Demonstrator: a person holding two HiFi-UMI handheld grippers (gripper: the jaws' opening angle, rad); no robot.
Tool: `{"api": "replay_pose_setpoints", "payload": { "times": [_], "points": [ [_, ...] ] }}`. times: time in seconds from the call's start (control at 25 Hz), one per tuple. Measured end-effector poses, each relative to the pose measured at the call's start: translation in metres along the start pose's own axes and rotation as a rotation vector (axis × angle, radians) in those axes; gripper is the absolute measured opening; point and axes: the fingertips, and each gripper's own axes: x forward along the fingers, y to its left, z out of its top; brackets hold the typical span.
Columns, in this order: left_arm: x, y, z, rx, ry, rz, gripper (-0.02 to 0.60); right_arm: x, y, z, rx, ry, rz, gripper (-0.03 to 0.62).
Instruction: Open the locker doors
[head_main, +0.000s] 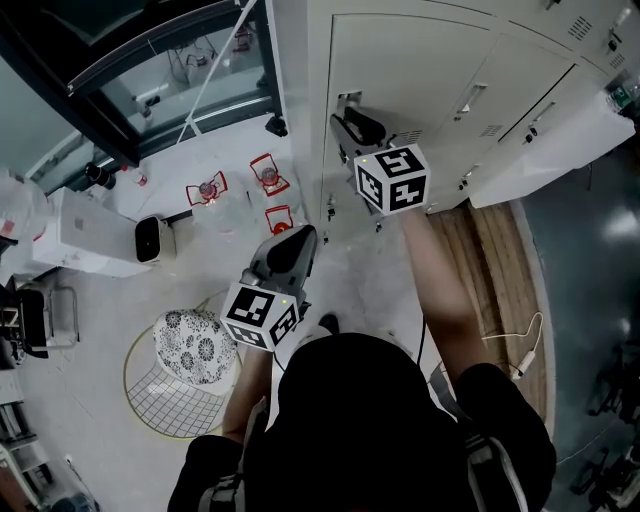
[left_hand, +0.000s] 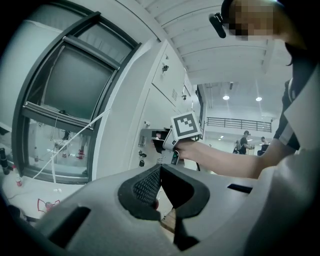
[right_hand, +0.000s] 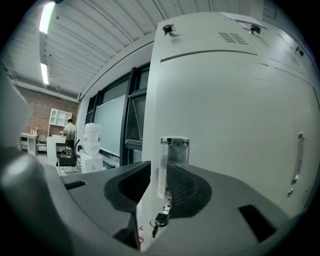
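Right gripper view tells most of it. The right tool (right_hand: 159, 169) is up at the handle (right_hand: 173, 150) of the door (right_hand: 235, 115), with its jaws partway apart and the handle standing between them. The right pad (right_hand: 182, 186) looks like it's against the handle, but there's a sliver of gap on the other side, so I wouldn't call that a clamp.

The spot makes sense. The handle sits at the door's left edge, just above the key (right_hand: 159, 220) hanging in the lock, so that's probably the edge that swings out. The door looks flush and shut to me.

The left tool (left_hand: 160, 169) has its jaws together with nothing in them. It's held back off the lockers (head_main: 450, 60), parked I guess, since one tool is enough for a pull.

Room-wise, it's a row of pale metal lockers, and this door is at the left end beside a dark-framed window (head_main: 170, 70). The floor (head_main: 230, 150) is light and speckled, with a wooden strip (head_main: 490, 250) along the lockers' foot. There's a stool (head_main: 195, 345) with a patterned cushion off to the left. A few small red things (head_main: 207, 190) sit on the floor, but I can't make out what they are.
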Motion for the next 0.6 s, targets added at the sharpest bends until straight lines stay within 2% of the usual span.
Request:
{"api": "replay_pose_setpoints", "payload": {
  "times": [0.6],
  "points": [
    [-0.002,-0.022,-0.010,-0.001,0.013,-0.020,0.018,-0.057,0.014,-0.007,0.028,-0.024,0.005,0.139]
  ]
}}
